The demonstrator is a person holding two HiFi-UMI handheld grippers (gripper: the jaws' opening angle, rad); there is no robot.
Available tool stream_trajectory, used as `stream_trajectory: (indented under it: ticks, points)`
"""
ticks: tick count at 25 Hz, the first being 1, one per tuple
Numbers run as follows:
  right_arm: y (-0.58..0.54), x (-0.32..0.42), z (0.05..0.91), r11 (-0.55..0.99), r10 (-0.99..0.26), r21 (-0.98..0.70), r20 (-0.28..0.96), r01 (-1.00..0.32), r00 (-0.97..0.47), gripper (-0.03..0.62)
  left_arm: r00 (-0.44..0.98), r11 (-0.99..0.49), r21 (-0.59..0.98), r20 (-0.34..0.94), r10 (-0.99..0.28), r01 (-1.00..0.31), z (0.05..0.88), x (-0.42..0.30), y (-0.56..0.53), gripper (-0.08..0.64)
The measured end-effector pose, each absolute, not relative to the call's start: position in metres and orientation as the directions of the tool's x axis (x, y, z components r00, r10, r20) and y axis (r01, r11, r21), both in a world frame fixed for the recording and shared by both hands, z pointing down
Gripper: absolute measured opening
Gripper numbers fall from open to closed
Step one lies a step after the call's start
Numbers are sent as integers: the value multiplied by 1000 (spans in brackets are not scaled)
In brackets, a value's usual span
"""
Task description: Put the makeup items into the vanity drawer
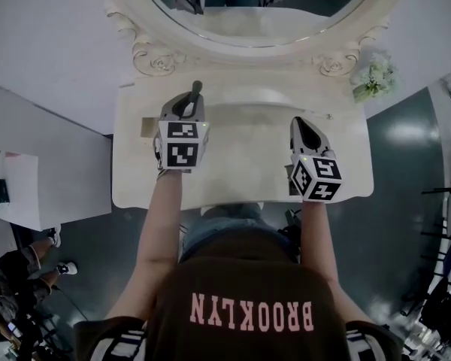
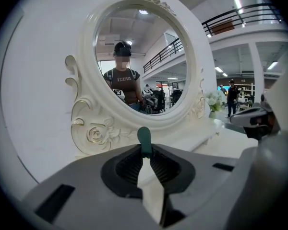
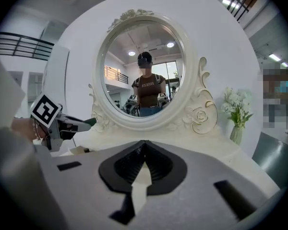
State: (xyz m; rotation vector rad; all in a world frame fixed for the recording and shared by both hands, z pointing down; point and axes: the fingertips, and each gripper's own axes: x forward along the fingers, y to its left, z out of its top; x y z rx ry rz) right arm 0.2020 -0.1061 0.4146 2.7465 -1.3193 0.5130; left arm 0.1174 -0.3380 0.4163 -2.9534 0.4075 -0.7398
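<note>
We reach both bare forearms out over the vanity table [image 1: 240,173], each gripper pointing towards the round mirror [image 1: 255,10]. The left gripper [image 1: 189,108] is on the left half of the tabletop, a little nearer the mirror than the other. Its jaws are clamped on a slim green makeup stick [image 2: 144,139], whose rounded end pokes out past the jaw tips towards the carved mirror frame. The stick is held above the tabletop and is not resting on it.

The right gripper [image 1: 301,124] hovers over the right half of the table, well apart from the left one. Its jaws are pressed together at the tips, with nothing between them.

A small tan object [image 1: 146,126] lies on the table just beside the left gripper; we cannot tell what it is. At the far right corner stands a vase [image 3: 236,134] holding white flowers [image 3: 236,105]. Our own body covers the front edge of the table, so we cannot see the drawer or what is in it.
</note>
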Motion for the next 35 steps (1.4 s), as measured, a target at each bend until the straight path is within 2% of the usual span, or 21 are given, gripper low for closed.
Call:
stream_trajectory:
  ticks: [7, 18, 35]
  points:
    - [-141, 172, 409, -601, -776, -87, 302, -795, 554, -2, 855, -949, -120, 411, -316, -293, 405, 73, -377, 41]
    - [-178, 142, 412, -583, -783, -79, 321, -808, 533, -2, 839, -917, -20, 397, -373, -398, 408, 9, -438, 41]
    - [-180, 121, 466, -583, -740, -80, 462, -808, 489, -2, 769, -910, 38, 549, -326, -412, 492, -13, -440, 46]
